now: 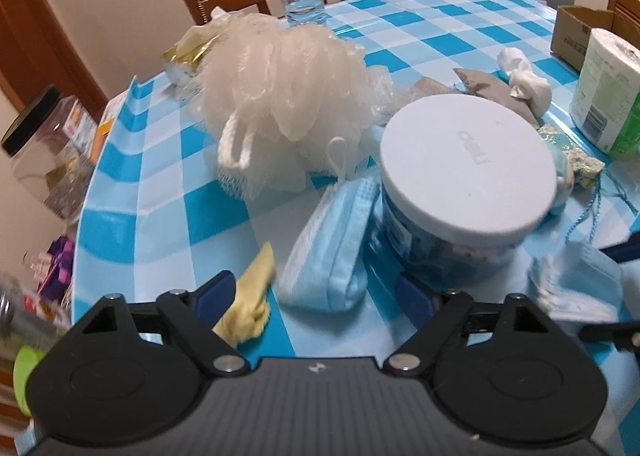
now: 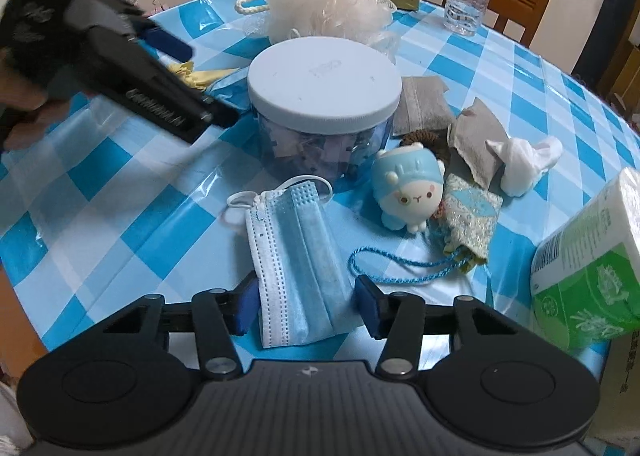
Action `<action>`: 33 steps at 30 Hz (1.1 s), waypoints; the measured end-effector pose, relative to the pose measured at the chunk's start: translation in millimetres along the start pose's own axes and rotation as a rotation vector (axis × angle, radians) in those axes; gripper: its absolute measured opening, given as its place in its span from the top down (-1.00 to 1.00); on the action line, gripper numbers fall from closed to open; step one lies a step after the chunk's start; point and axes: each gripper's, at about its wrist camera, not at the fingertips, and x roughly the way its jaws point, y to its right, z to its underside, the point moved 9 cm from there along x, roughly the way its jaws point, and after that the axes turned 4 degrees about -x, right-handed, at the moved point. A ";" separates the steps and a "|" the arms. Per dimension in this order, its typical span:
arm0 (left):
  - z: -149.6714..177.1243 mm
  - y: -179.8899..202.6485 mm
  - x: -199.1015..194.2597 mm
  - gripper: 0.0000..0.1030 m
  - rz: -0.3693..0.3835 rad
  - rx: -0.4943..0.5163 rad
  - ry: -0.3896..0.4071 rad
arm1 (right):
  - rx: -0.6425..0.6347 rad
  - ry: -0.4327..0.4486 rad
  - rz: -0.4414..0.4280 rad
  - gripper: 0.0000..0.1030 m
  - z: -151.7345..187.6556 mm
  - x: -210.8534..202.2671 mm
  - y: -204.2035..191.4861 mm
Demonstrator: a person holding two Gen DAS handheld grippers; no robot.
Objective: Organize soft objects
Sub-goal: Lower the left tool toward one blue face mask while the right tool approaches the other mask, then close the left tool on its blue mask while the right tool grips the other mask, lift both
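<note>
We see a blue face mask [image 2: 294, 264] lying flat on the checked tablecloth [image 2: 100, 192] just in front of a lidded plastic jar [image 2: 324, 104], its near end between the spread fingers of our right gripper [image 2: 306, 306], which stands open and does not pinch it. Our left gripper [image 1: 316, 296] is open too, empty, hovering over a second folded mask [image 1: 332, 248] that leans against the jar [image 1: 464, 184], with a yellow cloth [image 1: 250, 296] by its left finger. Farther out sit a white bath puff [image 1: 280, 88], a small blue plush toy [image 2: 412, 188], a sparkly pouch on a blue cord [image 2: 472, 216], grey cloths [image 2: 472, 140] and a wrapped paper roll [image 2: 588, 264].
</note>
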 end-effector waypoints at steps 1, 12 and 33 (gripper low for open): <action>-2.0 -0.1 2.9 -0.59 0.005 0.006 0.000 | 0.003 -0.006 -0.001 -0.08 1.7 0.1 -0.4; -11.0 9.8 20.3 0.24 0.090 0.037 -0.011 | 0.042 -0.020 0.004 -0.08 11.2 -4.8 2.3; 49.7 34.3 -52.6 0.38 0.184 -0.152 -0.106 | 0.073 -0.008 -0.039 -0.14 51.8 -28.5 3.8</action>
